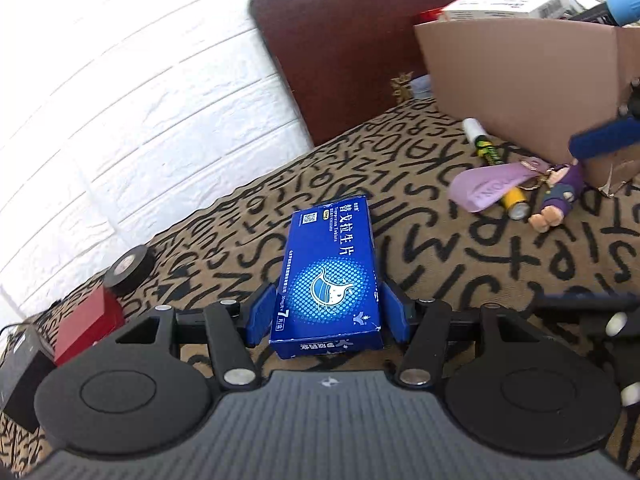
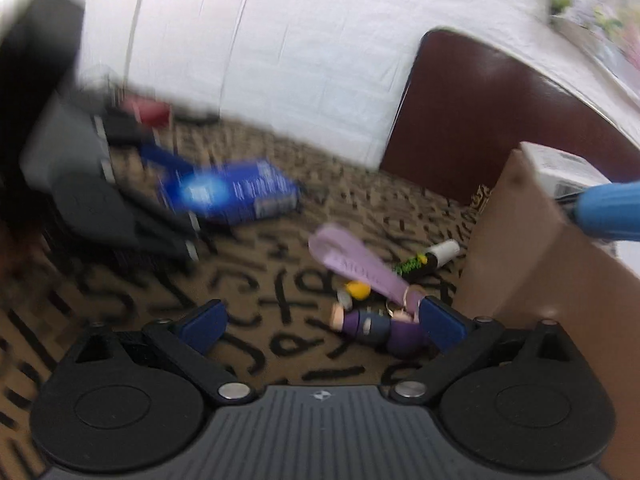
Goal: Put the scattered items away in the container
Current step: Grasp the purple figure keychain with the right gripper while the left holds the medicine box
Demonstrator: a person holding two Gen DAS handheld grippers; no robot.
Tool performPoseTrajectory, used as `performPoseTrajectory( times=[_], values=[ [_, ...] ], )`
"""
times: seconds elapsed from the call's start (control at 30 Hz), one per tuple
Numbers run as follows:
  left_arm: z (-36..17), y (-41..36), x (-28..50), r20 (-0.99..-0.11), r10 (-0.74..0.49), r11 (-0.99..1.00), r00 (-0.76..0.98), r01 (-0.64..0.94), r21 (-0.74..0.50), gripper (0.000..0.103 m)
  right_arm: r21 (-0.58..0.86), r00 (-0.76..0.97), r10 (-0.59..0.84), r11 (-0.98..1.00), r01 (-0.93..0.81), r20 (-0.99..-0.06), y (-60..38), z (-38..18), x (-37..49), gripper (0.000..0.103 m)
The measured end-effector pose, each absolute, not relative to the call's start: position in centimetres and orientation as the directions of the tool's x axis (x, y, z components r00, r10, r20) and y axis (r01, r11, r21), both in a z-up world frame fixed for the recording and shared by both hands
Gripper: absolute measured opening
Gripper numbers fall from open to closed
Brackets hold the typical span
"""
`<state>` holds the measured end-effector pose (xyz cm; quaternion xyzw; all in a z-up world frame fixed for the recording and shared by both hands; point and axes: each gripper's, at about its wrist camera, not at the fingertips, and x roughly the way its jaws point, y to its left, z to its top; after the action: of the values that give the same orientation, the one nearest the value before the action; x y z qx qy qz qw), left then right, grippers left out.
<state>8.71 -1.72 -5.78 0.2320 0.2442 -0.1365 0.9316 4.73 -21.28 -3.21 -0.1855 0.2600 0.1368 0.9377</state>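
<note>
**A:** Where does your left gripper (image 1: 328, 312) stand?

**B:** Your two blue pads sit against the long sides of the blue medicine box (image 1: 332, 276), one on each side, so you are gripping it near its close end. The box stretches away from you over the letter-patterned cloth (image 1: 460, 264).

**A:** And your right gripper (image 2: 322, 322)?

**B:** Your jaws are spread wide with nothing pressed between them. The purple figure keychain (image 2: 376, 330) lies on the cloth just inside your right-hand finger (image 2: 442, 324), close to it; the picture is too blurred to say whether they touch. Its lilac strap (image 2: 352, 266) runs away from you.

**A:** What is past that?

**B:** A yellow-tipped marker (image 2: 424, 260) lies under the strap, and just right of the figure rises the cardboard box (image 2: 532, 264), already holding a white carton (image 1: 508, 4). From your left wrist view, a black tape roll (image 1: 130, 270), a red box (image 1: 88, 322) and a black box (image 1: 20, 376) sit far left by the white wall.
</note>
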Motion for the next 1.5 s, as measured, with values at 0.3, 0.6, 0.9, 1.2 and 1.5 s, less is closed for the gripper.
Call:
performPoseTrajectory(
  times=[0.3,0.6,0.9,1.2,1.5],
  values=[
    [-5.8,-0.9,8.9,-0.52,-0.134,0.871,0.844,0.35,0.344,0.058,0.073,0.641,0.426,0.863,-0.5,-0.638,-24.2,-2.1,5.7,0.103],
    [-5.8,-0.7,9.0,-0.521,-0.139,0.875,0.842,0.351,0.334,0.058,-0.249,0.767,0.327,0.813,-0.526,-0.551,-22.1,-2.6,4.0,0.103],
    [-5.8,0.2,9.0,-0.523,-0.137,0.88,0.841,0.346,0.326,0.058,-0.107,0.689,0.348,0.845,-0.525,-0.636,-21.2,-2.2,6.8,0.103],
    [-5.7,0.6,8.9,-0.522,-0.138,0.886,0.841,0.341,0.314,0.058,-0.141,0.652,0.387,0.783,-0.606,-0.652,-21.4,-2.2,7.5,0.103],
    [-5.8,0.7,8.9,-0.523,-0.143,0.887,0.84,0.343,0.309,0.058,0.0,0.502,0.483,0.72,-0.694,-0.717,-20.5,-2.7,6.9,0.103]
  ],
)
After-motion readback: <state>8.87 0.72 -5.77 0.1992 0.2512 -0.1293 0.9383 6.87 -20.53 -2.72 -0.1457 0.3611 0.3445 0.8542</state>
